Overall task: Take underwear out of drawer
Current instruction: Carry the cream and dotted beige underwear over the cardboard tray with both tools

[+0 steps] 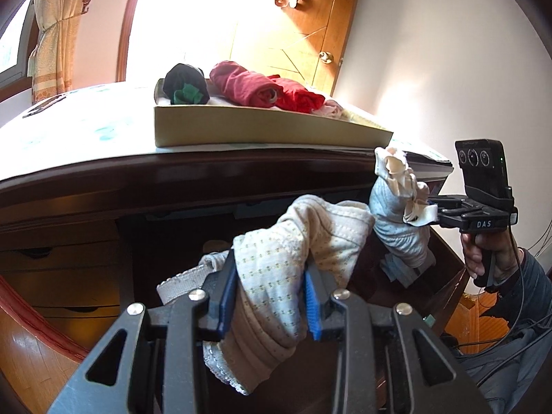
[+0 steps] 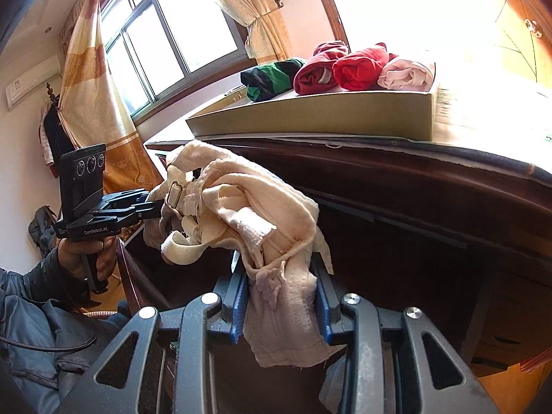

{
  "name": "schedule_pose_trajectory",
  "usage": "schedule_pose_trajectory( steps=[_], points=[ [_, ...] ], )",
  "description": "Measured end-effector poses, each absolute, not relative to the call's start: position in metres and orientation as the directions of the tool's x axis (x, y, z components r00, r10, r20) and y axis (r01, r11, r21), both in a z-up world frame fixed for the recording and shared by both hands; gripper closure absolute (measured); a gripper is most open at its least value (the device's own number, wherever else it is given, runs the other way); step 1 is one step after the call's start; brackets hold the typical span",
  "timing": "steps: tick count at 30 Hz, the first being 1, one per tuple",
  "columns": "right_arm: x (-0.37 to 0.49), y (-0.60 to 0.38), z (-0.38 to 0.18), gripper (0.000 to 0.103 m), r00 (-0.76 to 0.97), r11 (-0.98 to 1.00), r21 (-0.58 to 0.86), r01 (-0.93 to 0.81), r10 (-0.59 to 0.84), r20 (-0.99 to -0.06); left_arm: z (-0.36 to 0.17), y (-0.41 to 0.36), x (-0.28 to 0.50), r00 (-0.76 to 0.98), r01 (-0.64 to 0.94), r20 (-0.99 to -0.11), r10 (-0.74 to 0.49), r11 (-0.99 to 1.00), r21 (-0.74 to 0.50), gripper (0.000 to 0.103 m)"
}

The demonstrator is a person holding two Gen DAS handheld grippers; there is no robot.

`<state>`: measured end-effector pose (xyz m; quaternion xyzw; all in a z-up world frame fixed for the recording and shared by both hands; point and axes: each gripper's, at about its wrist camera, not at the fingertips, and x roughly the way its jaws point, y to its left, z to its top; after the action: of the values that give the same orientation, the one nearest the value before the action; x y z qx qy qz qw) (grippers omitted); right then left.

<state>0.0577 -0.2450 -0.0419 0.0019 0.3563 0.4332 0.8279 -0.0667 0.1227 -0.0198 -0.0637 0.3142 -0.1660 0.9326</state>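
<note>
My left gripper (image 1: 270, 293) is shut on a white patterned piece of underwear (image 1: 276, 262), held up in front of the open dark drawer (image 1: 165, 241). My right gripper (image 2: 281, 296) is shut on the cream end of the same bundled garment (image 2: 248, 214). In the left wrist view the right gripper (image 1: 431, 212) holds the bluish-white end (image 1: 396, 220) at the right. In the right wrist view the left gripper (image 2: 151, 207) grips the garment from the left. The cloth hangs stretched between both grippers, below the dresser's top edge.
A shallow tan tray (image 1: 262, 127) on the dresser top (image 1: 86, 131) holds rolled underwear: a black-green one (image 1: 184, 84), two red ones (image 1: 248, 84) and a pink one (image 2: 407, 74). Lower closed drawers (image 1: 58, 276) are at left. A door (image 1: 310, 34), window (image 2: 165, 27) and curtains lie behind.
</note>
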Motion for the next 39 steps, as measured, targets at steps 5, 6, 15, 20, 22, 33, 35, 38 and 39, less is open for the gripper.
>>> schedule_pose_trajectory(
  steps=[5, 6, 15, 20, 22, 33, 35, 38, 39],
  points=[
    [0.055, -0.247, -0.039, 0.068, 0.388, 0.624, 0.311, -0.717, 0.727, -0.566, -0.018, 0.122, -0.071, 0.775, 0.248, -0.546, -0.317, 0.948, -0.199, 0.071],
    [0.055, -0.247, -0.039, 0.068, 0.391, 0.624, 0.31, -0.718, 0.729, -0.562, -0.018, 0.122, -0.071, 0.781, 0.242, -0.542, -0.31, 0.951, -0.194, 0.071],
    [0.05, -0.25, -0.033, 0.068, 0.429, 0.626, 0.294, -0.722, 0.739, -0.52, -0.016, 0.125, -0.077, 0.825, 0.186, -0.504, -0.257, 0.964, -0.188, 0.071],
    [0.049, -0.25, -0.032, 0.068, 0.439, 0.628, 0.289, -0.723, 0.74, -0.509, -0.017, 0.125, -0.08, 0.841, 0.172, -0.484, -0.244, 0.967, -0.188, 0.071],
    [0.049, -0.25, -0.031, 0.068, 0.445, 0.628, 0.286, -0.723, 0.742, -0.502, -0.017, 0.125, -0.08, 0.845, 0.168, -0.478, -0.239, 0.968, -0.187, 0.071],
    [0.04, -0.254, -0.027, 0.068, 0.48, 0.621, 0.261, -0.739, 0.757, -0.443, -0.015, 0.121, -0.085, 0.866, 0.135, -0.456, -0.206, 0.974, -0.184, 0.071],
    [0.04, -0.255, -0.026, 0.068, 0.486, 0.621, 0.259, -0.739, 0.759, -0.434, -0.013, 0.121, -0.086, 0.87, 0.13, -0.451, -0.202, 0.974, -0.186, 0.071],
    [0.038, -0.256, -0.025, 0.068, 0.491, 0.617, 0.254, -0.745, 0.765, -0.416, -0.011, 0.12, -0.087, 0.876, 0.115, -0.445, -0.185, 0.977, -0.18, 0.071],
    [0.037, -0.257, -0.025, 0.068, 0.494, 0.616, 0.251, -0.747, 0.767, -0.41, -0.01, 0.12, -0.088, 0.879, 0.109, -0.444, -0.176, 0.979, -0.173, 0.071]
  ],
)
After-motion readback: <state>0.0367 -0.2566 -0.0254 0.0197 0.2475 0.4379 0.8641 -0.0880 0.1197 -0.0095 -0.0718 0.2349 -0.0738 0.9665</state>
